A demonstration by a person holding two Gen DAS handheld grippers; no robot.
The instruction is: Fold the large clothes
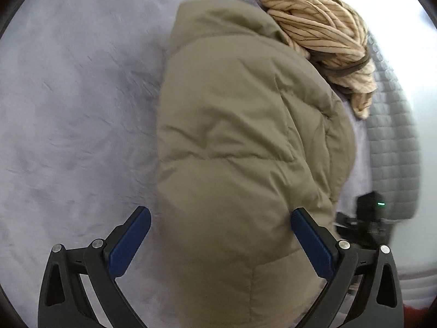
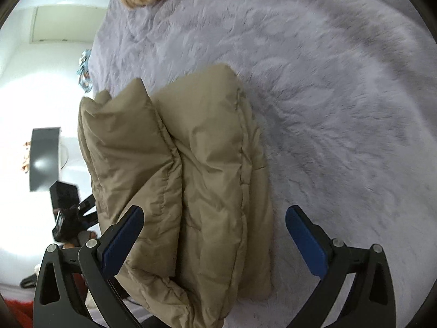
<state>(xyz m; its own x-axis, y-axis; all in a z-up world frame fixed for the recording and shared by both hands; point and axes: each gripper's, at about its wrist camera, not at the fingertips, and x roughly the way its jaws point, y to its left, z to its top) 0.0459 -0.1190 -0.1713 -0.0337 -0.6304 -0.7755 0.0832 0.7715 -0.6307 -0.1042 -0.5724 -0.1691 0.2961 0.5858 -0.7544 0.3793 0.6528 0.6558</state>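
- Now we hold both tongs, left tongs (image 1: 220, 239) and right tongs (image 2: 214, 236), spread wide above the folded jacket (image 1: 240, 136), gripping nothing.
- Next, we judge, comes clamping its near bed-edge end for another fold.

colours on the bed
khaki puffer jacket (image 1: 240, 142) on a lilac blanket (image 1: 76, 95); beige garment (image 1: 319, 32) with thin dark stripes; blue gripper pads (image 2: 123, 243).
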